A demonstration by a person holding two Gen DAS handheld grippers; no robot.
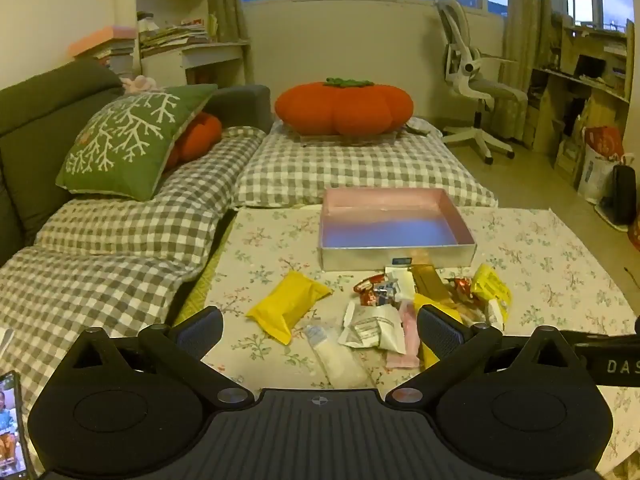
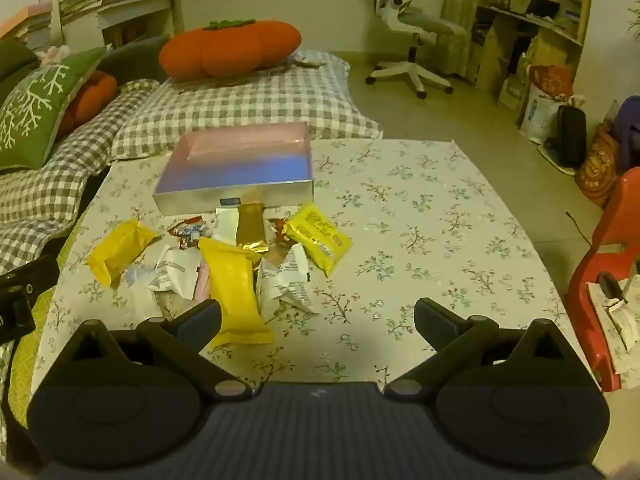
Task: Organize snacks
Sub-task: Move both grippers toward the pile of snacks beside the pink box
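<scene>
I found both grippers tilted downward over the floral-cloth table (image 2: pixel 440 208), neither touching anything. The left gripper (image 1: pixel 320 330) had its jaws spread wide, hovering above the near edge of the snack pile (image 1: pixel 400 304) at lower centre of its frame; nothing sat between the fingertips. The right gripper (image 2: pixel 318 320) pitched more steeply, jaws equally wide and empty, its left finger (image 2: pixel 200 322) overlapping in view the end of a long yellow packet (image 2: pixel 234 292). The snacks lay loose in a heap just in front of the silver tray (image 2: pixel 240 196), which stood empty at centre-left of the right view. One yellow pouch (image 1: pixel 288 306) lay apart, left of the heap.
</scene>
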